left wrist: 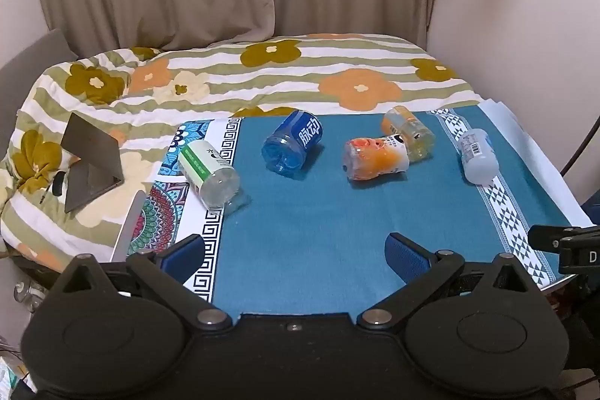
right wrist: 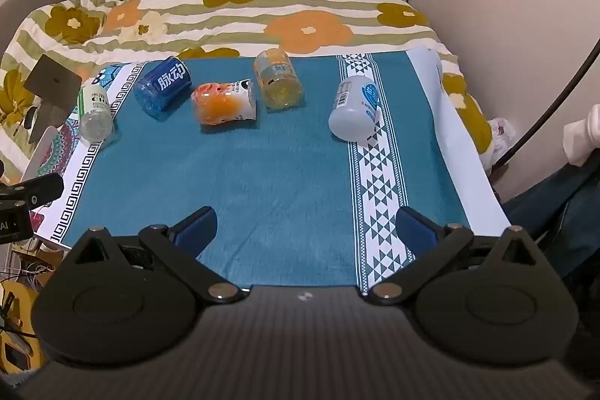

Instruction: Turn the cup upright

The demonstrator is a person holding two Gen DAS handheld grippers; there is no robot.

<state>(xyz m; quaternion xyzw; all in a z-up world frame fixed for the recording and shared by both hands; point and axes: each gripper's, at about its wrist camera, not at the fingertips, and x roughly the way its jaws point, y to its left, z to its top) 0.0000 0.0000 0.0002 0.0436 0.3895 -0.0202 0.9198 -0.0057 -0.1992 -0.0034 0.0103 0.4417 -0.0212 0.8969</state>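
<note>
1. Five cut-down bottle cups lie on their sides on the teal cloth spread over the counter, all well ahead of both claws; none stands upright yet.
2. The left claw is spread wide and holds nothing. The right claw is likewise gaping and empty. Both hover over the near edge of the cloth.
3. From the right claw, the white cup with the blue label lies ahead and slightly to the right, and looks the nearest of the five. Its long axis runs roughly away from the claw, tilted a little rightward, with the closed base facing the claw.
4. From the left claw, that same white cup is far off to the right, so the right arm is better placed for it.
5. The green-labelled clear cup lies ahead and left of the left claw, its axis slanting toward the claw, so the left arm is likely best for that one.
6. Between them lie the blue cup, the orange-printed cup and the yellow cup; the orange and yellow ones lie just beside each other, perhaps touching.
7. My judgement: the fingers should close across a cup's width, not along its axis, so the wrist can then swing it onto its base.
</note>
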